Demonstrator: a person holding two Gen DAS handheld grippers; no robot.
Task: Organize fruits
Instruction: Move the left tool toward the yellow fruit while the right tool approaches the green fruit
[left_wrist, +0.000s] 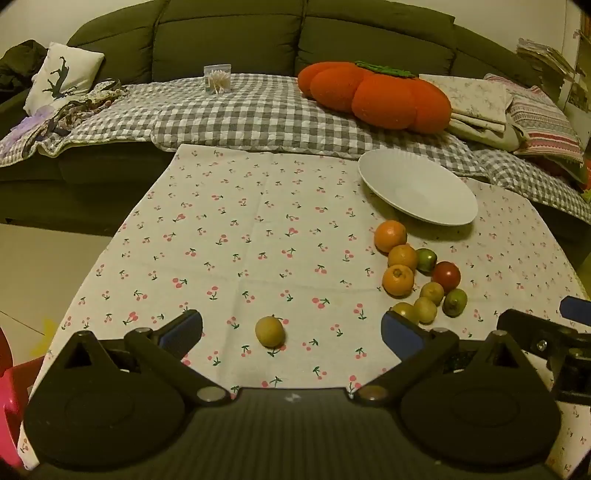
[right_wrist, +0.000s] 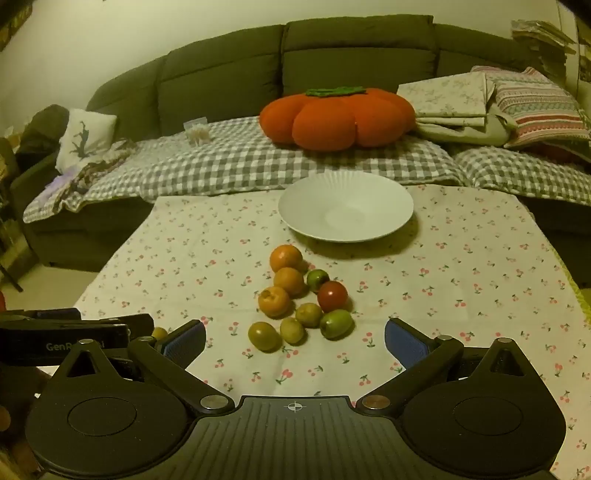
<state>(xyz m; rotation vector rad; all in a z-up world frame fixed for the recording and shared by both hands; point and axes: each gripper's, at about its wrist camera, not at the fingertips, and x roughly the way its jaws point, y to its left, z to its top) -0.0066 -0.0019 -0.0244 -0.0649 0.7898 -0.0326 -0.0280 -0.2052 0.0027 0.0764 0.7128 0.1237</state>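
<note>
A white plate (left_wrist: 417, 188) sits empty at the far side of the cherry-print tablecloth (left_wrist: 240, 240); it also shows in the right wrist view (right_wrist: 345, 206). Near it lies a cluster of fruits: three oranges (right_wrist: 285, 258), a red fruit (right_wrist: 332, 295) and several small green-yellow fruits (right_wrist: 336, 324). One yellow-green fruit (left_wrist: 270, 331) lies apart, between the fingers of my open, empty left gripper (left_wrist: 291, 330). My right gripper (right_wrist: 295, 341) is open and empty just in front of the cluster.
A green sofa (right_wrist: 354, 55) with a checked blanket (right_wrist: 240, 162), an orange pumpkin cushion (right_wrist: 336, 118) and folded bedding (right_wrist: 498, 103) stands behind the table. The left gripper's body (right_wrist: 55, 336) is at the right view's left edge.
</note>
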